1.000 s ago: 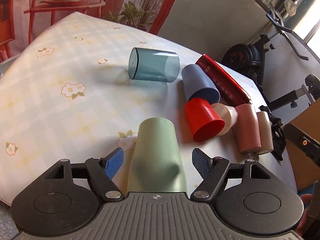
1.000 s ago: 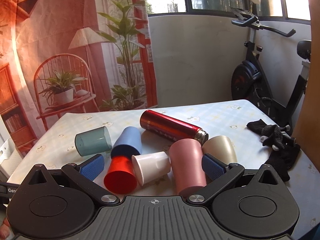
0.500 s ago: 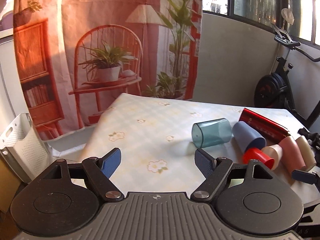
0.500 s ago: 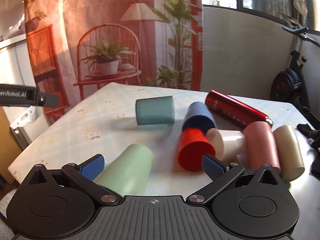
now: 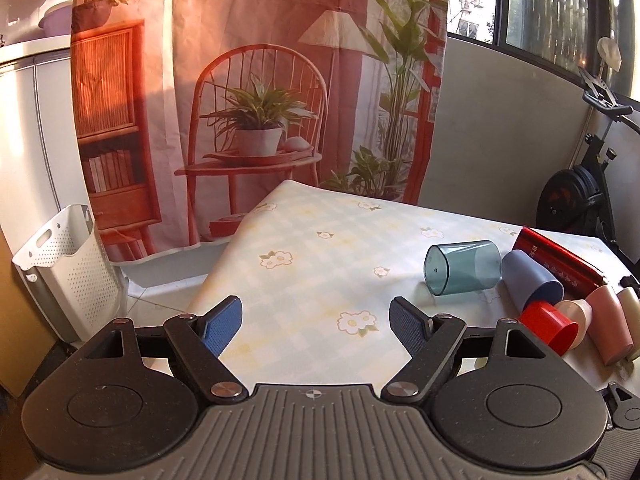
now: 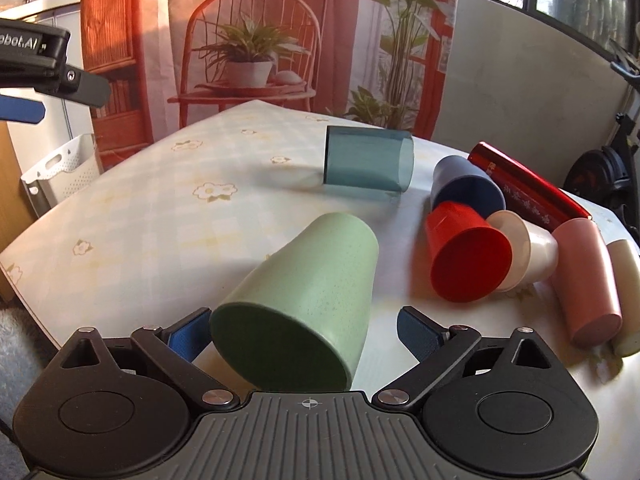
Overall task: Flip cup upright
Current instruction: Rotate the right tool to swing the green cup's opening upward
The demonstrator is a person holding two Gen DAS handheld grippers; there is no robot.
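Green cup [image 6: 298,304] lay on its side near the surface [image 6: 132,216] front edge, between the spread right tool [image 6: 302,334] fingers, untouched. Left tool [image 5: 316,320] spread too, w/ nothing held, over bare cloth left of the teal cup [image 5: 462,266].

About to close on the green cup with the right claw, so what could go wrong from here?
The right claw is open with the green cup off-centre, against its left finger, so closing may roll it aside. The cup lies near the table edge and could fall. Swinging it upright could knock the red cup in the crowded pile beside it.
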